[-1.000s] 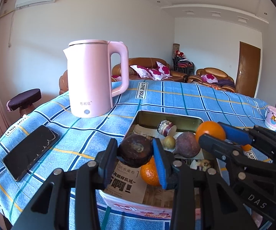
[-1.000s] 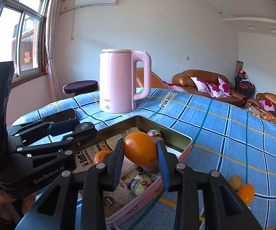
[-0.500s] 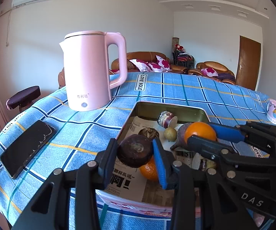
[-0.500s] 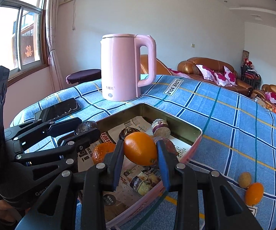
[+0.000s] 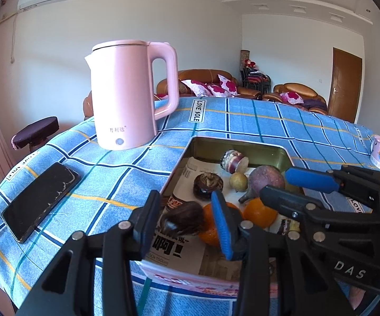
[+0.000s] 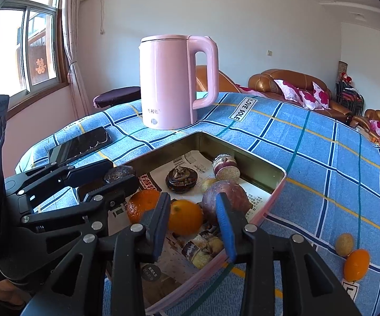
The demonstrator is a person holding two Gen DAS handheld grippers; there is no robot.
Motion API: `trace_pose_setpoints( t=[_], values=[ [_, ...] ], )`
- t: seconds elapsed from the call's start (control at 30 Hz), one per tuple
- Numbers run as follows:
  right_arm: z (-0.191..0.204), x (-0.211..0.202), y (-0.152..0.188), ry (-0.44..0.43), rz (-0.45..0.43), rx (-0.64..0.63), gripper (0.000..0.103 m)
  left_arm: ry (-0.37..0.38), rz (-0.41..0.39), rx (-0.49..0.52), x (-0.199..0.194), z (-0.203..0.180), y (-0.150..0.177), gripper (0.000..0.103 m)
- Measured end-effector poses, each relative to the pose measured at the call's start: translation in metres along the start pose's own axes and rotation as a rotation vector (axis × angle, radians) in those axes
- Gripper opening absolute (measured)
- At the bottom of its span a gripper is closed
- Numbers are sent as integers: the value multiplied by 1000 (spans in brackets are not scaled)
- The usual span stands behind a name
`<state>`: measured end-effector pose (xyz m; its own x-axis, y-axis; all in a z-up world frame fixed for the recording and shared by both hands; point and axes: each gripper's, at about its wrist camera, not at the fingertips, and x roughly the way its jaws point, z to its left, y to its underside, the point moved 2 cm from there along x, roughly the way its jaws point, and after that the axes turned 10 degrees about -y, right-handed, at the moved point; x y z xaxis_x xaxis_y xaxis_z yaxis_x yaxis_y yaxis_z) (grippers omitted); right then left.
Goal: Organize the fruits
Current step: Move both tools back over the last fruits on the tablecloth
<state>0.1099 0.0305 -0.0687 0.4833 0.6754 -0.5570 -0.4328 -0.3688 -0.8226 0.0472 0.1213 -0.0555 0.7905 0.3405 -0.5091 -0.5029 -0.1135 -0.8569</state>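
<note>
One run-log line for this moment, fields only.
phase: release into tin | left hand-held gripper: opening, dark fruit between jaws | right hand-held gripper: opening, orange between jaws

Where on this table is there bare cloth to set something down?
Free: the tablecloth right of the tin, and the strip between the phone and the tin. Crowded: the tin's near end, and around the two fruits at the right edge.
</note>
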Motion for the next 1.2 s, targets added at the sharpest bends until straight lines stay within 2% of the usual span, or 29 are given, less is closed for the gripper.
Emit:
trace_pose_setpoints(
  t=[0.13,0.17,0.23,0.3,0.4,0.53,0.63,0.73,0.9,1.2],
  values=[
    [-2,-9,1,11,-37,4,45,-18,-25,-23,-6,6,-3,74],
    [-2,-13,2,22,-44,0,48,-18,-33,-27,-9,6,-4,78],
    [-4,-21,4,47,-59,-13,52,-10,-54,-36,-15,5,-6,93],
    [-11,-32,7,79,-74,-16,54,9,-76,-40,-21,0,-9,97],
    [-28,-52,13,118,-82,-7,54,32,-97,-19,-30,-14,-14,97],
    [-64,-79,26,211,-74,30,54,71,-109,14,-36,-38,-18,97],
    [-98,-96,37,288,-61,96,54,95,-115,50,-39,-60,-22,97],
    [-125,-106,45,322,-37,170,54,120,-118,86,-40,-81,-26,98],
    [-143,-104,51,326,18,206,54,146,-119,131,-38,-111,-34,99],
    [-152,-79,54,268,122,244,53,174,-72,182,-19,-145,-41,99]
  ],
)
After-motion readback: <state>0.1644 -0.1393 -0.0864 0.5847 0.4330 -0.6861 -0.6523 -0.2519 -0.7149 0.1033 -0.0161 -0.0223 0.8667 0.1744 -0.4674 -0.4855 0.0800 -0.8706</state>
